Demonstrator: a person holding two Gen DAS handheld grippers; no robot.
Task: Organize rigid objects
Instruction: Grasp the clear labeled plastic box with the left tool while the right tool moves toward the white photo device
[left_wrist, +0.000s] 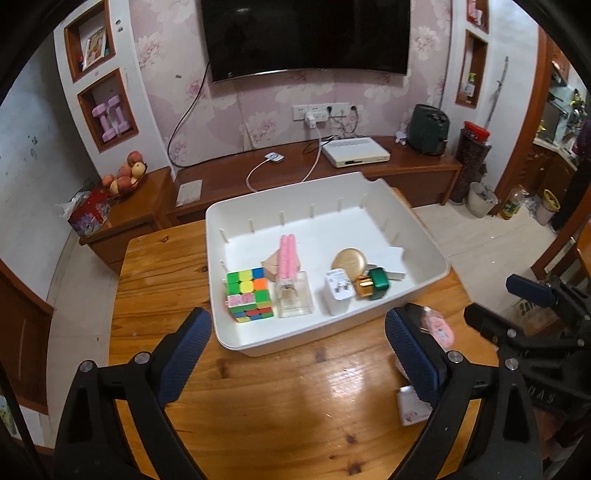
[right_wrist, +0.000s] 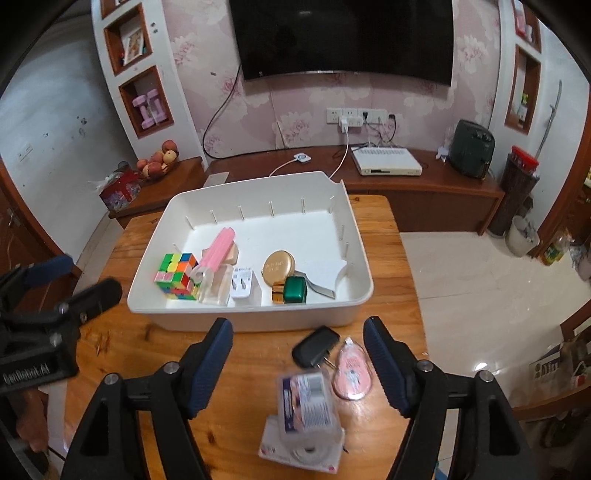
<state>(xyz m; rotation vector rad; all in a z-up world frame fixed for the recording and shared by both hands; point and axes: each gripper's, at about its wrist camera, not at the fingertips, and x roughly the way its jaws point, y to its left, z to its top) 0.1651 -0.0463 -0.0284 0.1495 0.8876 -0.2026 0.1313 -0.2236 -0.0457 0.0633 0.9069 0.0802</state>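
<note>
A white bin (left_wrist: 236, 206) (right_wrist: 173, 206) sits on the wooden table (left_wrist: 258, 406) (right_wrist: 122, 350). It holds a colour cube (left_wrist: 249, 293) (right_wrist: 176, 276), a pink comb (left_wrist: 287, 256), a clear box (left_wrist: 294, 295), a white plug (left_wrist: 338, 291) (right_wrist: 242, 282), a gold compact (left_wrist: 349, 262) (right_wrist: 279, 266) and a green bottle (left_wrist: 376, 283) (right_wrist: 295, 290). On the table before the bin lie a black plug (right_wrist: 316, 346), a pink correction tape (right_wrist: 351, 373) (left_wrist: 439, 328) and a clear tape box (right_wrist: 306, 410). My left gripper (left_wrist: 297, 354) is open and empty. My right gripper (right_wrist: 297, 363) is open above the loose items.
A TV stand (left_wrist: 295, 166) with a white set-top box (left_wrist: 354, 151) and a green appliance (left_wrist: 428, 129) runs behind the table. A fruit bowl (left_wrist: 125, 177) stands at left. Tiled floor (right_wrist: 480, 295) lies to the right.
</note>
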